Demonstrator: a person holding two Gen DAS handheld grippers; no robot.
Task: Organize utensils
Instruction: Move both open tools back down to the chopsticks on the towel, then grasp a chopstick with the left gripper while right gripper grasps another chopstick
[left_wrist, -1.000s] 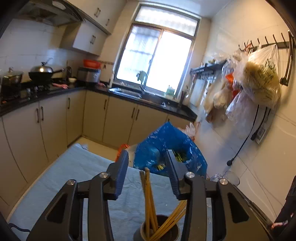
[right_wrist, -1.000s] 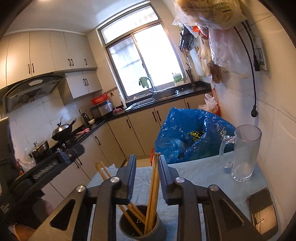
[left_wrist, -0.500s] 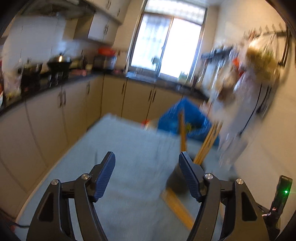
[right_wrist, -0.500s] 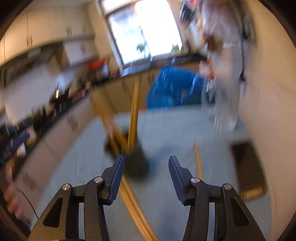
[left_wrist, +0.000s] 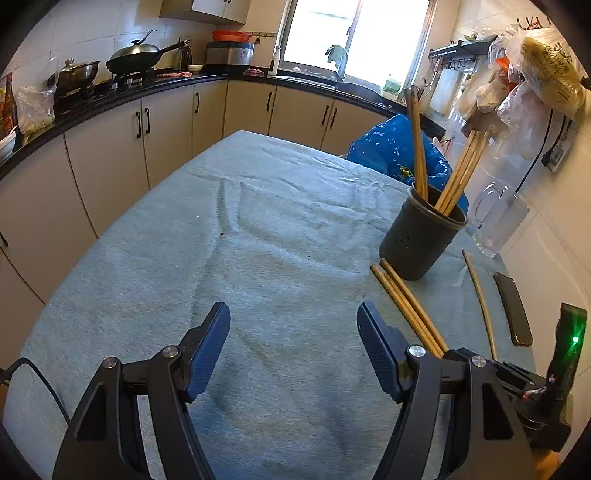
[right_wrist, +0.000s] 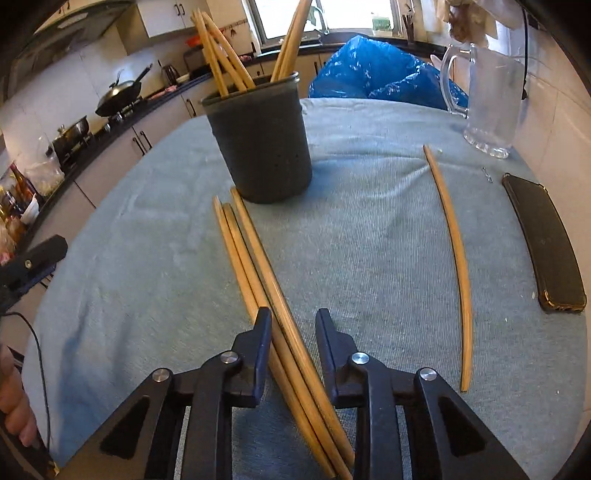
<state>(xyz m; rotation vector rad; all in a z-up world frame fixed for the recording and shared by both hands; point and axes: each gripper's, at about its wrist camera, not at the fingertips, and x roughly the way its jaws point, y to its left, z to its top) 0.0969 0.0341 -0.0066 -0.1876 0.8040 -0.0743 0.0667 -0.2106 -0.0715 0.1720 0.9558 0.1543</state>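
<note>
Kitchen cabinets and a bright window fill the top of both views; below them a table (left_wrist: 258, 229) under grey-blue cloth takes up most of each frame. A blue bag (right_wrist: 380, 74) sits at its far edge, upper right of centre, with a glass mug (right_wrist: 491, 96) at far right and a black phone (right_wrist: 543, 240) along the right side.

At upper centre of the right view stands a dark holder (right_wrist: 260, 144), already carrying several chopsticks (right_wrist: 221, 48) upright. Three loose chopsticks (right_wrist: 255, 258) lie side by side on the cloth, their far tips touching or just beside the holder's base and running down toward the bottom centre. A single chopstick (right_wrist: 454, 258) lies well apart, right of centre.

The right gripper (right_wrist: 293, 332) straddles the three with a narrow gap, fingers not yet pinching them. The left gripper (left_wrist: 293, 336) is spread wide over bare cloth at lower centre of its view, holding nothing.

The sticks look light, stiff and smooth, so they may roll or fan apart when squeezed. Taking hold near the middle of the bundle, across all three, seems the safest hold, since an end hold would let them droop and twist.
</note>
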